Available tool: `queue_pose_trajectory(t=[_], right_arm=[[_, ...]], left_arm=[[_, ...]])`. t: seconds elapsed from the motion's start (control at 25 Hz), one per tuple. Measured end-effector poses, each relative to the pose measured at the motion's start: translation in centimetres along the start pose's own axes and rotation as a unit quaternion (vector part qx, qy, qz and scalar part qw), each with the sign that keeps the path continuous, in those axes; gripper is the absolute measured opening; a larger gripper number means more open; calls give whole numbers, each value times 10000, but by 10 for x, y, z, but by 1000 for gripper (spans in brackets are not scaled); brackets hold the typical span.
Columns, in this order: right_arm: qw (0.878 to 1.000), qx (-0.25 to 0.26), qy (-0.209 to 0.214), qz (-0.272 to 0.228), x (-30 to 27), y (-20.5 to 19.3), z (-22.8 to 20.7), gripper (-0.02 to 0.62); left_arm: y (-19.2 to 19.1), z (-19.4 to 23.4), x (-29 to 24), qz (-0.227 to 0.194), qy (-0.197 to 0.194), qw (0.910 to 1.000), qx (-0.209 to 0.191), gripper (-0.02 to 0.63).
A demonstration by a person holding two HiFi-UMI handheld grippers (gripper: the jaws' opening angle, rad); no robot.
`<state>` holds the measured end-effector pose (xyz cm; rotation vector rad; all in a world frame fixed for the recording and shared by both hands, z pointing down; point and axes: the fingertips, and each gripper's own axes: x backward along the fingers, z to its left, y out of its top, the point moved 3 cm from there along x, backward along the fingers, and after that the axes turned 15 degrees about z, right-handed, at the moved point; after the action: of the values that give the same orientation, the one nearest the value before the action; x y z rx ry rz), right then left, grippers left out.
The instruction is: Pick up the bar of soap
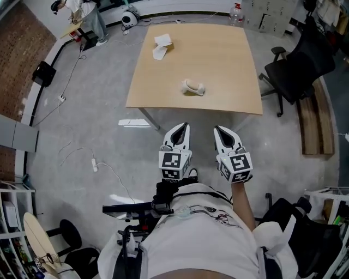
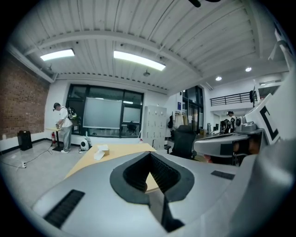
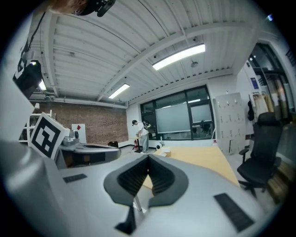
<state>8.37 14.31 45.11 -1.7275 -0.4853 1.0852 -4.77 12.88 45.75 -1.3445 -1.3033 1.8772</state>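
Observation:
A small pale object (image 1: 193,87), which may be the bar of soap, lies near the front edge of the wooden table (image 1: 229,60). My left gripper (image 1: 186,126) and right gripper (image 1: 216,128) hover side by side over the floor, short of the table's near edge, pointing toward it. Both are shut with nothing held. In the left gripper view the jaws (image 2: 149,156) meet at a point with the table (image 2: 115,150) beyond them. The right gripper view shows its jaws (image 3: 148,159) likewise together. The gripper bodies hide the pale object in both gripper views.
A small box with white paper (image 1: 162,46) sits at the table's far left. A bottle (image 1: 235,15) stands at the far edge. A black office chair (image 1: 300,65) stands right of the table. A person (image 1: 87,16) stands far left. Cables (image 1: 95,163) lie on the floor.

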Motion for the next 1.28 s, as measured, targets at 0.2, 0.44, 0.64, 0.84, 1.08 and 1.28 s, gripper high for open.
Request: queue_pose_trajectory(t=[0.2, 0.44, 0.64, 0.84, 1.08, 1.28], right_arm=[[9999, -67, -44, 89, -27, 8, -2, 5], [9997, -81, -94, 197, -50, 10, -4, 5], [9995, -117, -176, 250, -60, 14, -9, 5], [9991, -132, -208, 355, -68, 12, -10, 5], [9987, -109, -158, 477, -81, 17, -16, 5], [9982, -106, -71, 581, -100, 17, -32, 5]], left_arm=[[4, 23, -15, 33, -34, 10000, 9, 1], [5, 41, -30, 62, -99, 9999, 83, 0], [4, 54, -37, 97, -125, 9998, 115, 0], [2, 59, -43, 156, -185, 9995, 227, 0], [4, 70, -56, 221, -151, 9990, 365, 2], [4, 76, -75, 271, -69, 9986, 449, 0]])
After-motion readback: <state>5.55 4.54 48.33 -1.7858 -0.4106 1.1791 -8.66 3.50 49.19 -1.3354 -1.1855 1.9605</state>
